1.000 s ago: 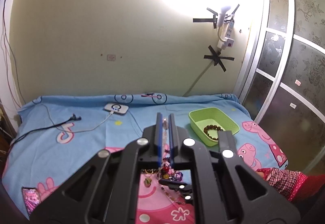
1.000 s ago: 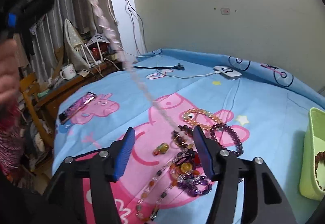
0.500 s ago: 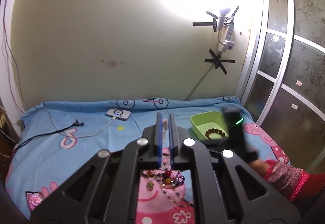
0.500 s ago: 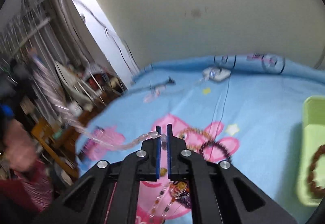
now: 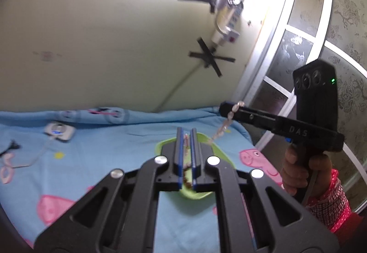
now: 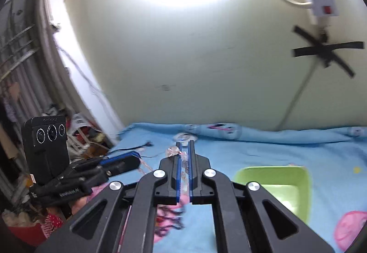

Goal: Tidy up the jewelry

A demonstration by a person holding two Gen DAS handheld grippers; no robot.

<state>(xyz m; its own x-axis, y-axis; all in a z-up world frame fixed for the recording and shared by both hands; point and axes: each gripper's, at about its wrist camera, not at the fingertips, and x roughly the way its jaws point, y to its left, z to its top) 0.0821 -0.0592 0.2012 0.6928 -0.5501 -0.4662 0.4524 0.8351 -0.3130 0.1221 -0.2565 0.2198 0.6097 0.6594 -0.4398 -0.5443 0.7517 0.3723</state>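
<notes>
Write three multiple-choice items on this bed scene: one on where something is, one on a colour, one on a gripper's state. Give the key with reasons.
1. The tray lies:
A. on the blue sheet
B. on the floor
C. on a shelf

2. The tray is:
A. red
B. green
C. white

3. The right gripper is:
A. wide open, empty
B. out of view
C. shut on the pale bead strand

Key: A, blue sheet surrounds the tray; B, it is plainly lime green; C, the blue pads pinch pale beads between them.

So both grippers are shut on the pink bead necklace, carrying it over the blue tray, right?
Not quite: the tray is green, as the right wrist view shows. The rest holds: left gripper and right gripper are both shut on the pink bead necklace.
</notes>
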